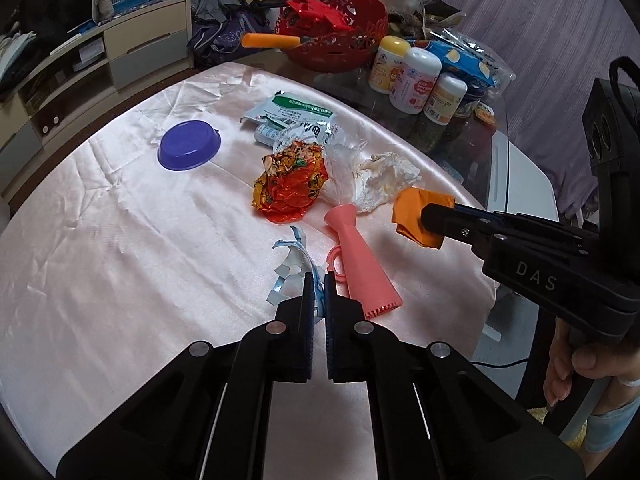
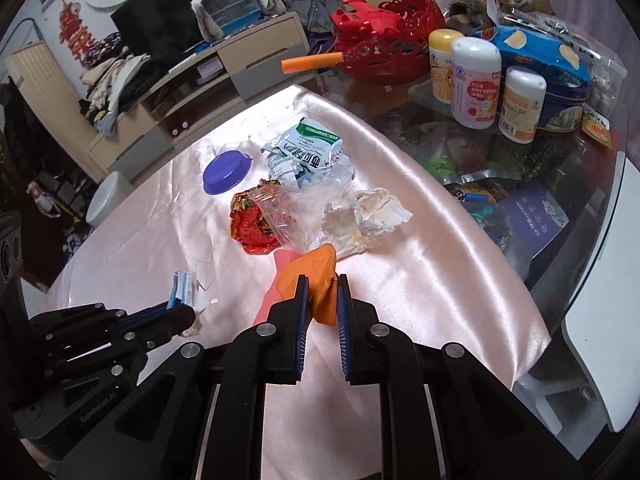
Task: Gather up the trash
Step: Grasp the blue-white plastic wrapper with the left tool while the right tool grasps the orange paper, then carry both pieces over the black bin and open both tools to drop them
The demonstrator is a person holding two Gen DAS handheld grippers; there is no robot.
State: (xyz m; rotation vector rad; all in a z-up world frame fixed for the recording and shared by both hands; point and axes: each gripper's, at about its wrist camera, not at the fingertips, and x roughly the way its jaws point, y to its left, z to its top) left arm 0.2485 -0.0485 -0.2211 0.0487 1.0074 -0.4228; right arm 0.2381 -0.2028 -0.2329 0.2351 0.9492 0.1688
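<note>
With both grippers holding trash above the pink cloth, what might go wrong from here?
1. The left gripper pinches only part of the torn blue-white wrapper; loose strips may tear away and stay behind.
2. The orange scrap in the right gripper hangs beside the pink cone, so moving it may knock the cone.

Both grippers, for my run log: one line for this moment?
left gripper: shut on blue-white scrap | right gripper: shut on orange scrap | both scraps gripped

My left gripper (image 1: 319, 280) showed matte black linkage arms, round silver pivot pins and blue ribbed finger pads (image 1: 309, 300). My right gripper (image 2: 323, 282) matched it, its side stamped "DAS" in pale letters. A bare-skinned hand (image 1: 568, 368) wrapped its black handle.
</note>
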